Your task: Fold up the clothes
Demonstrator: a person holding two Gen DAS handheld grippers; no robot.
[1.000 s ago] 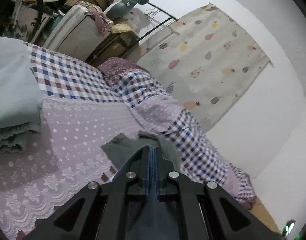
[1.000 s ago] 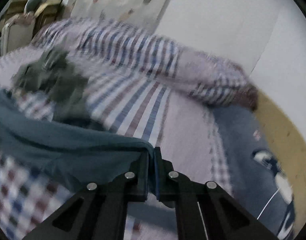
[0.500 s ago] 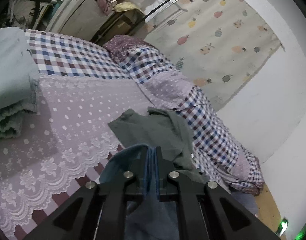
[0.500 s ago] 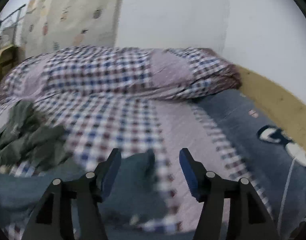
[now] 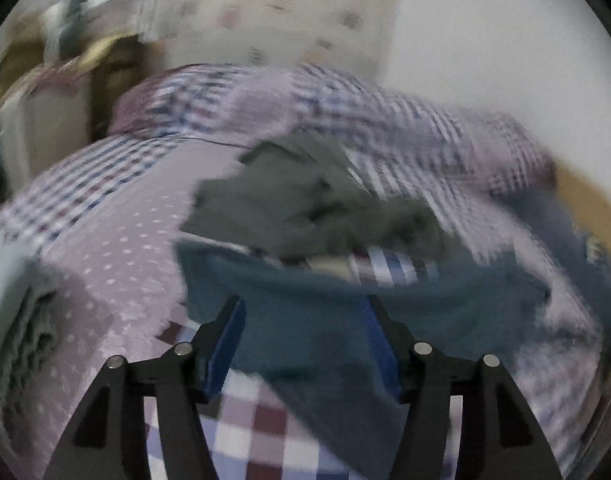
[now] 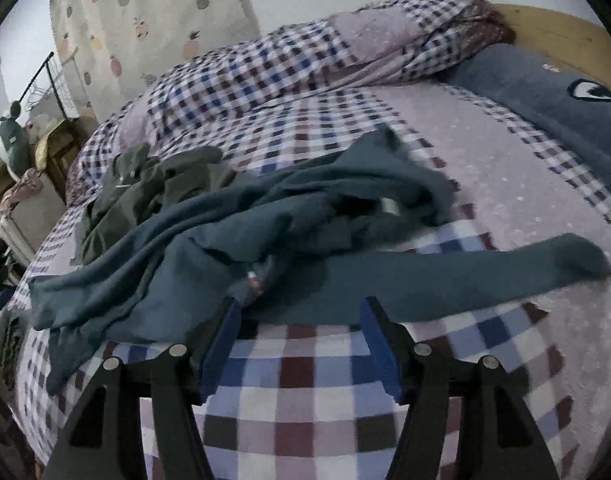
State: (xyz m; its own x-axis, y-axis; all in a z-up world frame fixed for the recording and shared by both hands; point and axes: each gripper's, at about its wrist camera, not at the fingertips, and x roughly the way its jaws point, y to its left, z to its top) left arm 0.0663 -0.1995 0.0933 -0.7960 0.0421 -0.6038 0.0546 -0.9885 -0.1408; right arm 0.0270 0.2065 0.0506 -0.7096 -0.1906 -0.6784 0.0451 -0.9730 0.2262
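The blue top (image 6: 289, 236) lies rumpled on the bed (image 6: 305, 412), ready for spreading; the right gripper (image 6: 301, 344) is wide and empty, and the left gripper (image 5: 303, 340) is opening over the cloth, gripping nothing.

Two unfolded garments lying on a checked bedspread.

A long-sleeved teal-blue knit top (image 6: 209, 248) lies crumpled and spread across the middle of the bed, its body bunched in loose folds. One sleeve stretches flat toward the right side, ending in a cuff; another part trails off toward the left edge of the bed. A small pale label shows near the rumpled middle. Just behind it, toward the far left, a dark olive-green cloth garment (image 6: 145, 184) sits in a wrinkled heap, its near edge touching or overlapped by the teal top. In the blurred left wrist view the olive garment (image 5: 305, 196) lies beyond the teal top (image 5: 305, 320).
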